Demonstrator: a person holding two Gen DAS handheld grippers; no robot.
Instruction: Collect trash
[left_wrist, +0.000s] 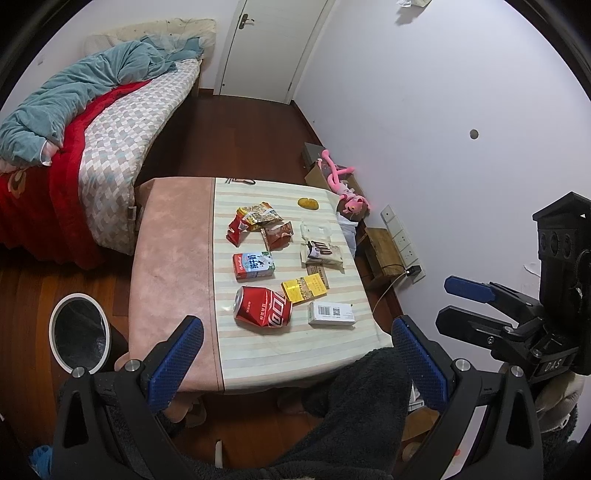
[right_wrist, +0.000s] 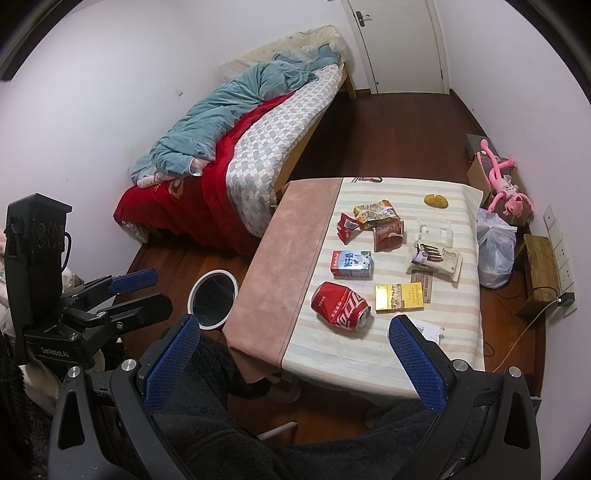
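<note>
Trash lies on the low table (left_wrist: 173, 258) (right_wrist: 295, 240): a crushed red cola can (left_wrist: 263, 306) (right_wrist: 340, 305), a milk carton (left_wrist: 253, 264) (right_wrist: 351, 264), a yellow box (left_wrist: 305, 289) (right_wrist: 399, 297), a white box (left_wrist: 331, 313), crumpled snack wrappers (left_wrist: 258, 221) (right_wrist: 373, 221) and a biscuit pack (left_wrist: 323, 253) (right_wrist: 436, 258). A white-rimmed bin (left_wrist: 79, 332) (right_wrist: 213, 293) stands on the floor left of the table. My left gripper (left_wrist: 295, 332) and right gripper (right_wrist: 291, 332) hang open above the near table edge, holding nothing.
A bed (left_wrist: 92, 147) (right_wrist: 240, 147) with blankets runs along the left. A pink plush toy (left_wrist: 345, 184) (right_wrist: 506, 188), boxes, a white plastic bag (right_wrist: 495, 254) and a wall socket strip (left_wrist: 400, 236) crowd the right wall. A person's dark fleece sleeve (left_wrist: 351, 406) fills the foreground.
</note>
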